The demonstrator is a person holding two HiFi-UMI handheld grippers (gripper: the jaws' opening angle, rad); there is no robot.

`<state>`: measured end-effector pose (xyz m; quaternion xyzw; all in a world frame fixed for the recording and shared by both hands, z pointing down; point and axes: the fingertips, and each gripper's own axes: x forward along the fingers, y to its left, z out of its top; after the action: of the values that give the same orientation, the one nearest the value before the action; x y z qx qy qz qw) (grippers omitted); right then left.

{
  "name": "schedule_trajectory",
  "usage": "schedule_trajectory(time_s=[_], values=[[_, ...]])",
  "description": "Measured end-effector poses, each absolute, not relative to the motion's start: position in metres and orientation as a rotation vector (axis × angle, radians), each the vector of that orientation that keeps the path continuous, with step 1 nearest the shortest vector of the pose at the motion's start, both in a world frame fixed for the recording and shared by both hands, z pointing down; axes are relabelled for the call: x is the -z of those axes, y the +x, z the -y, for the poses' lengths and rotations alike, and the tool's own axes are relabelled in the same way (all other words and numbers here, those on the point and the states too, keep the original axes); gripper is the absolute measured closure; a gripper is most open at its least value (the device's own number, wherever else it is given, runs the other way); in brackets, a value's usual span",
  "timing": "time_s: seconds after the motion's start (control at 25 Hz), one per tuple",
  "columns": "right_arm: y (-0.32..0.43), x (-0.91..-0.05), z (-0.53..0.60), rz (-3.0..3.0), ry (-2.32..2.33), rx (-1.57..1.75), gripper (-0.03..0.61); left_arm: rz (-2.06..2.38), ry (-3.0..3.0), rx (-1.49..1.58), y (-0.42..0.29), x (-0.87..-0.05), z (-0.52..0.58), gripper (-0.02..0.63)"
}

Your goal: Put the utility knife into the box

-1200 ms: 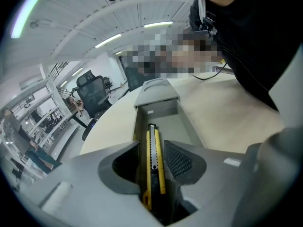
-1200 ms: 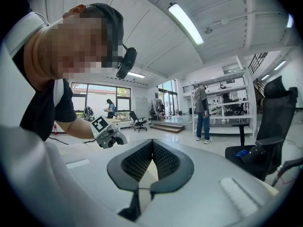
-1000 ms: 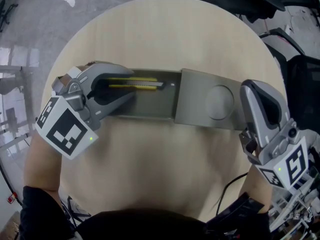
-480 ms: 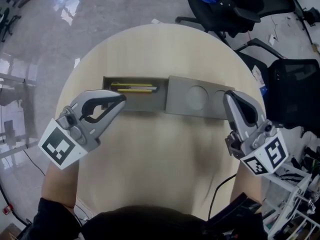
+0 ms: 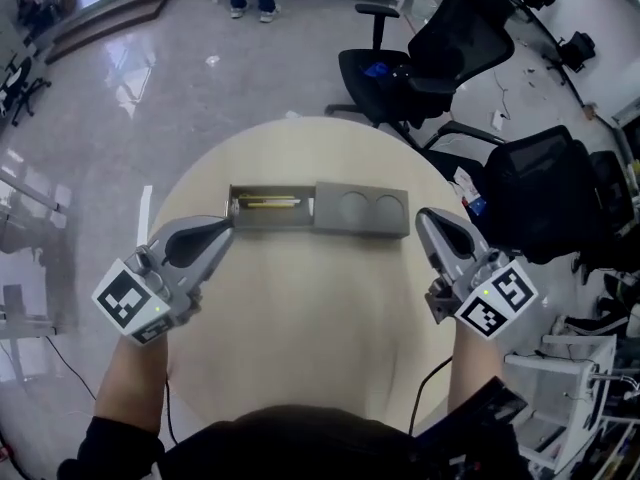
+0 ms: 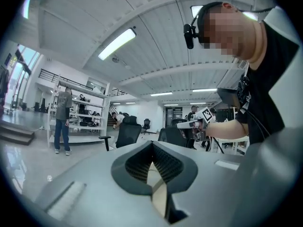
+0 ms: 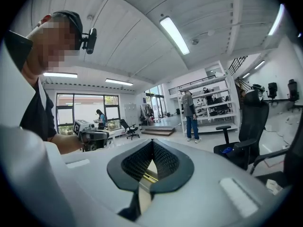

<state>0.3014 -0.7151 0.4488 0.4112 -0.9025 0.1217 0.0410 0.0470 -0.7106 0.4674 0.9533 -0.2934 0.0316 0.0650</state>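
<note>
Your left gripper [image 5: 226, 227]: jaws fully closed, empty, near the box's [image 5: 272, 222] left end. Utility knife [image 5: 268, 203] lies inside the open box on the round table [image 5: 300, 308]. Your right gripper [image 5: 424, 216]: jaws together, nothing held.

No readable text (only square markers [image 5: 130, 303]).

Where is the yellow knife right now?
In the head view, the knife lies inside the open gray box on the far side of the round table, left of the gray lid.
</note>
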Motion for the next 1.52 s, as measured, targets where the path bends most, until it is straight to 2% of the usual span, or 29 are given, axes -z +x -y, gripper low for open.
schedule_trajectory(time_s=[0.32,0.8,1.12,1.52], values=[[0.271,-0.391,0.632,2.779,1.317,-0.39,0.565,0.821,2.855,0.128,0.02,-0.383,0.62,0.614],[0.236,-0.326,0.521,2.804,1.452,-0.42,0.565,0.646,2.93,0.134,0.004,-0.326,0.509,0.614],[0.277,-0.311,0.445,2.871,1.336,-0.405,0.565,0.75,2.934,0.184,0.057,-0.29,0.42,0.614],[0.331,-0.327,0.358,2.914,1.197,-0.468,0.565,0.835,2.913,0.166,0.114,-0.287,0.337,0.614]])
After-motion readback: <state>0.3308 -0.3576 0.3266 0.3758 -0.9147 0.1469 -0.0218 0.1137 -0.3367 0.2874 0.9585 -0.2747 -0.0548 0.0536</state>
